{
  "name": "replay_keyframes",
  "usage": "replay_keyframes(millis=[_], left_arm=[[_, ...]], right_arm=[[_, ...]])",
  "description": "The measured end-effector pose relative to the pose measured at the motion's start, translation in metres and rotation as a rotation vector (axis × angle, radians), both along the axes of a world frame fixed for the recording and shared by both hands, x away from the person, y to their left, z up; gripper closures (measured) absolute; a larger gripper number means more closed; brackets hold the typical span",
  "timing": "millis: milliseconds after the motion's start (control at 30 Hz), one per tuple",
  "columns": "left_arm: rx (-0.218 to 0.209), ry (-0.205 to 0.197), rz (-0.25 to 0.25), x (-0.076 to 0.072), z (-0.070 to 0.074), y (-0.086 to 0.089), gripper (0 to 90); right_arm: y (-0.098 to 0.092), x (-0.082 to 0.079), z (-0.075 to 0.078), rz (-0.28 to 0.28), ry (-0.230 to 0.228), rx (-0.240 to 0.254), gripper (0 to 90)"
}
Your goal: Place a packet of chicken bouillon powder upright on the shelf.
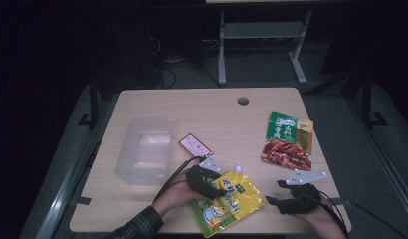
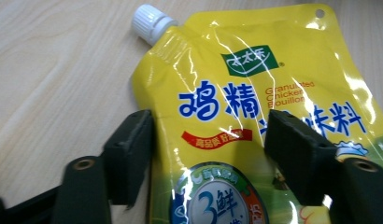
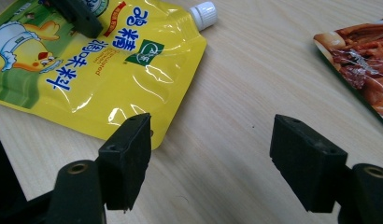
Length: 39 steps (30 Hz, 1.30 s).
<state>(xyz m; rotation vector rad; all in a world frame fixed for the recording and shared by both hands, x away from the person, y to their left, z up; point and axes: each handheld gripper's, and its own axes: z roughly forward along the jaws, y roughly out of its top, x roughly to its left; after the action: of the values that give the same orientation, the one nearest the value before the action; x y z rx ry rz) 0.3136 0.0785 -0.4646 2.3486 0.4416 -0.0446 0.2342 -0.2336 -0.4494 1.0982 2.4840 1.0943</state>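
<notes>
A yellow spouted pouch with a white cap lies flat on the wooden table near its front edge. My left gripper points down over the pouch's left part. In the left gripper view its jaws straddle the pouch: one jaw stands at the pouch's side edge, the other rests over the printed face, and I see no squeeze, so my left gripper reads as open. My right gripper stands open over bare wood just right of the pouch, with nothing between the jaws of my right gripper.
A clear plastic container stands at the table's left. A small pink packet lies beside it. A green and red food packet lies at the right, its corner in the right gripper view. A round hole marks the far edge.
</notes>
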Motion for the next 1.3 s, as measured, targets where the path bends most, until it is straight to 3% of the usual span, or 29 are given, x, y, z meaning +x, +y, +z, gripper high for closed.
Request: replay_keyframes(millis=[67,233,400,500,733,967,1300], left_arm=[[-0.001,0.001,0.008,0.001,0.000,0.001,42.0],[0.018,-0.040,0.012,0.000,0.001,0.001,66.5],[0.022,-0.054,0.015,0.000,0.001,0.000,79.0],[0.010,-0.038,0.016,0.002,0.000,0.002,85.6],[-0.064,0.012,0.066,0.004,0.001,0.006,90.0],[-0.122,-0.013,0.097,0.004,0.014,0.013,90.0],[-0.224,-0.063,0.132,0.002,0.044,0.029,90.0]], right_arm=[[0.000,0.000,0.000,-0.003,-0.005,-0.005,29.2],[-0.002,0.000,0.001,-0.011,-0.010,-0.006,29.2],[-0.002,0.001,0.001,-0.013,-0.012,-0.010,29.2],[-0.002,0.001,0.001,-0.014,-0.014,-0.011,29.2],[-0.003,0.001,0.001,-0.020,-0.009,0.001,28.2],[-0.003,0.001,0.003,-0.017,-0.012,0.034,26.7],[0.002,0.000,0.006,0.015,-0.009,0.097,24.9]])
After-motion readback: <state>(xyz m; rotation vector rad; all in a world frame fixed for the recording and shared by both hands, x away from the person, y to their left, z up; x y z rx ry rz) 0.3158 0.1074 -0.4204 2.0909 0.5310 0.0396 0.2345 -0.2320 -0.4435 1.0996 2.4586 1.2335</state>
